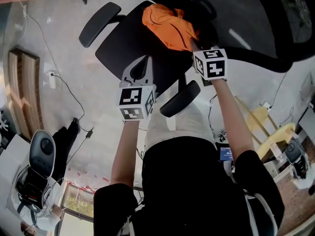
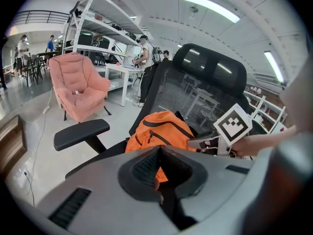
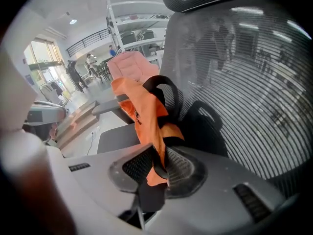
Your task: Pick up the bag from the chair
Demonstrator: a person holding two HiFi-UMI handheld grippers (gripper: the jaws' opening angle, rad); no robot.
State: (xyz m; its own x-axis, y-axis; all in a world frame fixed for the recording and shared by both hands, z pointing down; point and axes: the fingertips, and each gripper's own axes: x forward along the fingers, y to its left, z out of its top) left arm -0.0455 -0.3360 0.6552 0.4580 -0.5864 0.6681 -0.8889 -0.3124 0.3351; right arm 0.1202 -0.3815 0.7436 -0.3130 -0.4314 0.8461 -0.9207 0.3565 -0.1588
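An orange bag [image 1: 170, 26] [image 2: 159, 131] [image 3: 142, 106] with black straps lies at the back of the black office chair's seat [image 1: 123, 48], against the mesh backrest [image 3: 244, 82]. My right gripper [image 1: 194, 43] [image 3: 159, 163] is shut on a fold of the bag's orange fabric, which hangs between its pads. It also shows in the left gripper view [image 2: 200, 143], at the bag's right side. My left gripper [image 1: 146, 59] [image 2: 159, 165] hangs over the seat's front part, short of the bag, its jaws together with nothing in them.
The chair's armrests [image 1: 98, 22] [image 1: 179, 98] flank the seat. A pink armchair [image 2: 78, 84] stands beyond, with white shelves [image 2: 98, 28] and people [image 2: 144, 62] behind it. Cables [image 1: 64, 87] run over the floor at the left. A yellow frame [image 1: 275, 132] stands at the right.
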